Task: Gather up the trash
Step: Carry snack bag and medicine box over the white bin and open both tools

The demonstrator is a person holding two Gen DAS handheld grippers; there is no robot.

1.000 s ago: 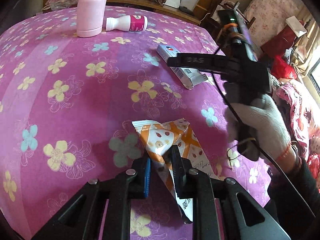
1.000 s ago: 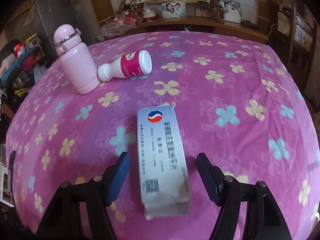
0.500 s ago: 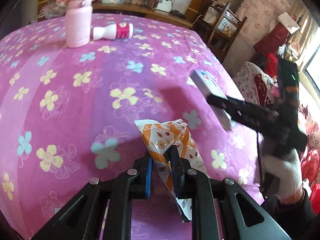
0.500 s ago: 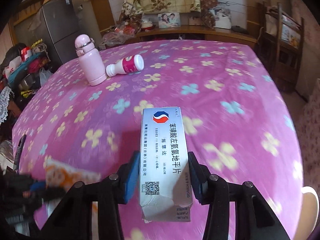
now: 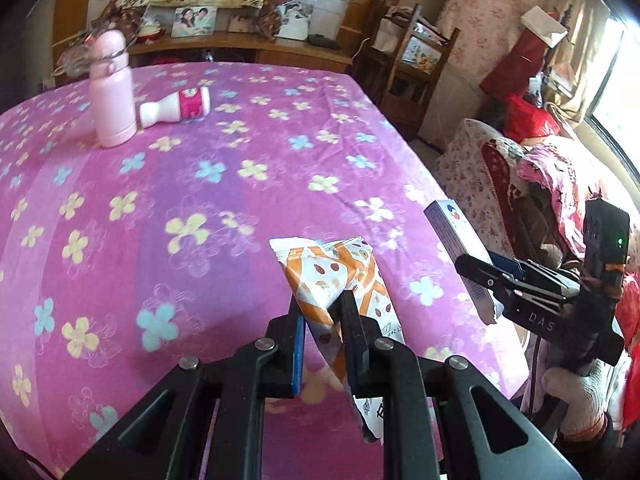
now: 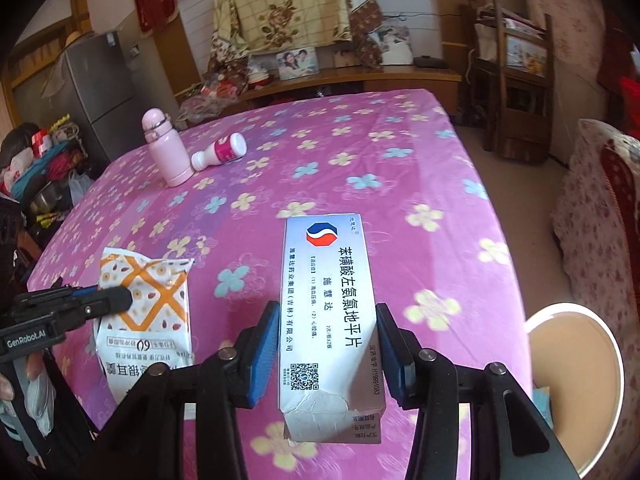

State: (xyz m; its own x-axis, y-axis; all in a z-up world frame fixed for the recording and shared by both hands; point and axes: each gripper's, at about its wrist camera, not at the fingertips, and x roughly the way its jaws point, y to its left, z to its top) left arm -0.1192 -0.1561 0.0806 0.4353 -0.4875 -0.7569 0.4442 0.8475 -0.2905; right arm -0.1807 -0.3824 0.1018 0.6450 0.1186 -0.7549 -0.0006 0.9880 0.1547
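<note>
My left gripper [image 5: 323, 308] is shut on an orange-and-white snack wrapper [image 5: 332, 272], which hangs above the pink flowered tablecloth [image 5: 160, 200]. My right gripper [image 6: 327, 320] is shut on a white medicine box [image 6: 328, 300], its blue pads pressing both long sides, and the box is held clear of the table. In the left wrist view the right gripper [image 5: 480, 276] and the box [image 5: 452, 232] sit over the table's right edge. In the right wrist view the left gripper [image 6: 116, 298] and the wrapper [image 6: 148, 292] are at the lower left.
A pink flask [image 5: 112, 92] stands at the far left of the table. A small white bottle with a red label [image 5: 176, 106] lies beside it. A round beige stool [image 6: 572, 352] and a floral-covered sofa [image 6: 600, 220] flank the table's right side. A wooden shelf [image 6: 512, 80] stands behind.
My right gripper closed on the medicine box, lifted it off the cloth and drew back towards the table's near right edge. My left gripper rose and drew back with the wrapper.
</note>
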